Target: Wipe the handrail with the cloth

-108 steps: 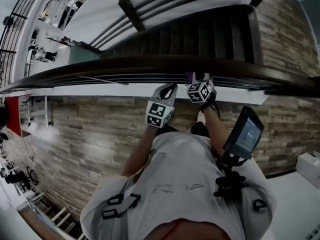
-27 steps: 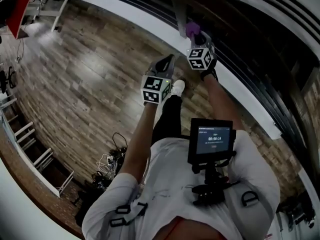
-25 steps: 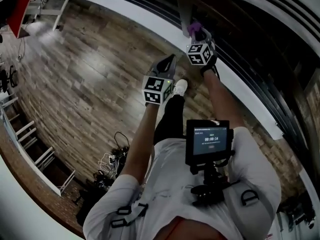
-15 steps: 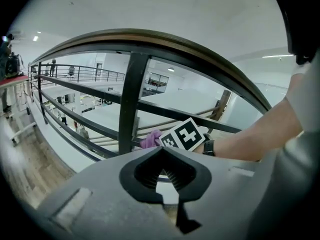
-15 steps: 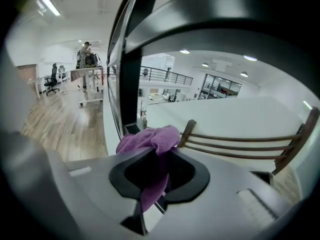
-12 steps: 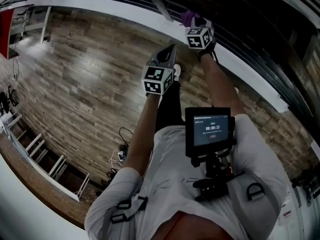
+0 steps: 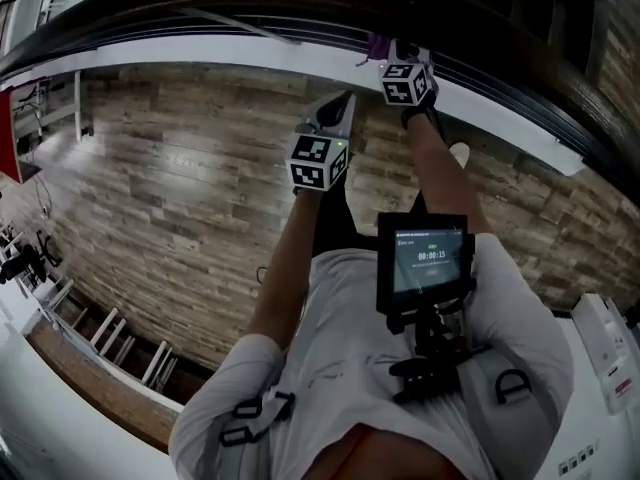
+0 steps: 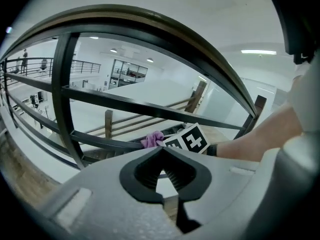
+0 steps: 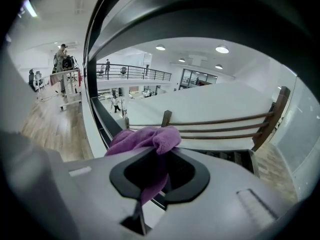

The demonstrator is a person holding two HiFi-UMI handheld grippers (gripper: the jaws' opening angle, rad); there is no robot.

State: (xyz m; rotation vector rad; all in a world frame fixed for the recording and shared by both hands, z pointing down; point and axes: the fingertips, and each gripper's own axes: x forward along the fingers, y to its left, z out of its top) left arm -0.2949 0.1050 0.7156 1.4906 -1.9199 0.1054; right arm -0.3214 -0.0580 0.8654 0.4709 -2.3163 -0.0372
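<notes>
Chest screen (image 7: pixel 421 260) reading 00:00:15, fuzzy purple cloth (image 9: pixel 145 138) clamped by right gripper (image 9: pixel 161 153), near glossy dark curved handrail (image 8: pixel 150 31), left gripper (image 8: pixel 162 152) jaws together, empty

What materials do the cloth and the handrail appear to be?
Cloth: soft purple fleece or microfibre, by its fuzzy nap and limp folds.
Handrail: probably dark varnished wood, brownish with a sheen along its top.
Bars beneath: likely black painted metal, thin and smooth.
</notes>
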